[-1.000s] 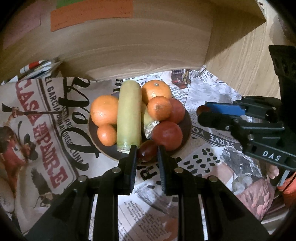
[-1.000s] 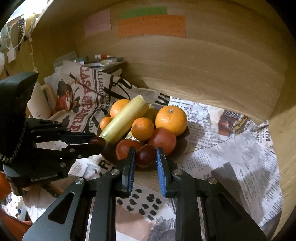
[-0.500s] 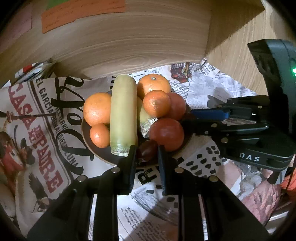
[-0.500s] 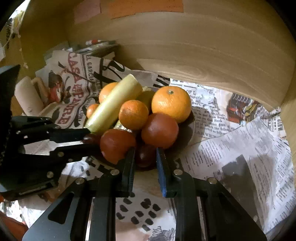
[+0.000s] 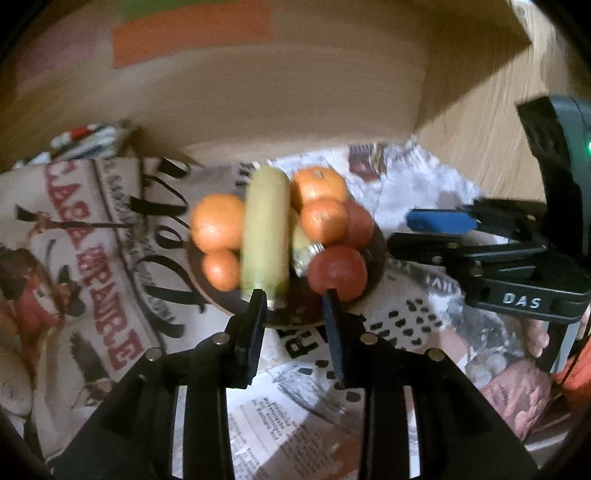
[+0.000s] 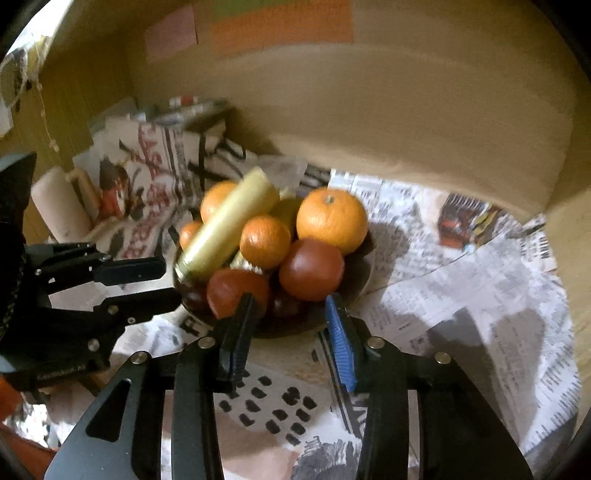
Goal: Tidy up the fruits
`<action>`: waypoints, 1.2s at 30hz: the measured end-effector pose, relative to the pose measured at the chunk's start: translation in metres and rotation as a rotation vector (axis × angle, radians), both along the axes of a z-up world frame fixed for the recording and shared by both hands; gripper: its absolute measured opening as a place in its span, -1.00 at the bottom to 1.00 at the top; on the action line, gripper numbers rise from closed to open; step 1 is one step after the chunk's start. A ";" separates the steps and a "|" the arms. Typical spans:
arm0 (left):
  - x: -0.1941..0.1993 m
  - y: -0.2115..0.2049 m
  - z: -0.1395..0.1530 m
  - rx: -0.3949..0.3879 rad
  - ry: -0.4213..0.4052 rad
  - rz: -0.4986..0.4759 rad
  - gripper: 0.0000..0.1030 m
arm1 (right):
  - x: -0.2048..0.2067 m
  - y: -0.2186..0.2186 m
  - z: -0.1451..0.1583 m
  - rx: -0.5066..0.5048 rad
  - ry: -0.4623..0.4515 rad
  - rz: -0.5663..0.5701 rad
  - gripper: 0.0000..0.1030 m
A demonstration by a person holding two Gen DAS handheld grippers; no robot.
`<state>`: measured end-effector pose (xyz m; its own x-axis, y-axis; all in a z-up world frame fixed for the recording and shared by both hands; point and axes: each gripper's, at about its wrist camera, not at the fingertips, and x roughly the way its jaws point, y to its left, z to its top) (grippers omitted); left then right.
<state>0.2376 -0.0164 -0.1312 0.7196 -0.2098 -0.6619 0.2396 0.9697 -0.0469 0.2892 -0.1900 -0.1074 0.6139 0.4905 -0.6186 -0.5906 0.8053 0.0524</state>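
Note:
A dark plate point(image 5: 376, 258) point(image 6: 356, 290) carries a big orange point(image 5: 319, 188) point(image 6: 332, 219), smaller oranges, red round fruits point(image 5: 338, 271) point(image 6: 312, 269) and a long pale green fruit point(image 5: 266, 232) point(image 6: 229, 225). My left gripper point(image 5: 294, 306) point(image 6: 162, 282) is at the plate's front edge, its jaws opening. A small dark fruit point(image 5: 301, 301) lies blurred between them, not pressed. My right gripper point(image 6: 289, 301) point(image 5: 410, 234) comes in from the plate's other side, its jaws also opening. Another small dark fruit point(image 6: 286, 304) lies on the plate between them, free of the pads.
Newspaper point(image 5: 110, 258) point(image 6: 461, 295) covers the table. A wooden wall point(image 6: 369, 129) with coloured sticky notes point(image 6: 280, 26) closes the back, and a side panel point(image 5: 498, 129) the right. Pens point(image 5: 88, 136) lie at the back left, near a paper roll point(image 6: 59, 210). A person's hand point(image 5: 535, 336) holds the right gripper.
Both grippers were shut on small dark fruits at the plate's front; their jaws have now parted and the fruits lie on the plate. Both views are motion-blurred.

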 end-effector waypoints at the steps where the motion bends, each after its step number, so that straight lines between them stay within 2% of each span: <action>1: -0.005 0.003 0.007 -0.008 -0.024 0.018 -0.39 | -0.006 -0.003 0.008 0.019 -0.018 -0.003 -0.30; 9: -0.068 0.020 0.071 -0.037 -0.289 0.103 -0.39 | -0.064 -0.019 0.066 0.137 -0.187 -0.037 -0.30; 16: -0.137 0.029 0.124 -0.062 -0.509 0.171 -0.39 | -0.137 -0.026 0.106 0.226 -0.360 -0.057 -0.29; 20: -0.171 0.028 0.141 -0.065 -0.585 0.178 -0.38 | -0.177 -0.026 0.119 0.257 -0.469 -0.084 -0.08; 23: -0.193 0.024 0.149 -0.059 -0.632 0.181 -0.20 | -0.202 -0.027 0.126 0.283 -0.528 -0.105 0.07; 25: -0.206 0.024 0.151 -0.057 -0.659 0.187 0.12 | -0.214 -0.027 0.129 0.298 -0.553 -0.117 0.23; 29: -0.225 0.021 0.153 -0.048 -0.679 0.186 0.25 | -0.229 -0.027 0.129 0.308 -0.592 -0.164 0.66; 31: -0.230 0.020 0.152 -0.044 -0.675 0.184 0.41 | -0.232 -0.028 0.127 0.308 -0.598 -0.181 0.75; 33: -0.234 0.021 0.150 -0.041 -0.676 0.189 0.56 | -0.233 -0.029 0.125 0.307 -0.604 -0.206 0.91; 36: -0.239 0.020 0.148 -0.039 -0.684 0.195 0.75 | -0.238 -0.035 0.125 0.314 -0.610 -0.226 1.00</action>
<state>-0.0016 0.0037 0.0168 0.9979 -0.0488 -0.0427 0.0495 0.9986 0.0165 0.0510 -0.2248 0.0176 0.9125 0.4088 0.0159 -0.4090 0.9124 0.0151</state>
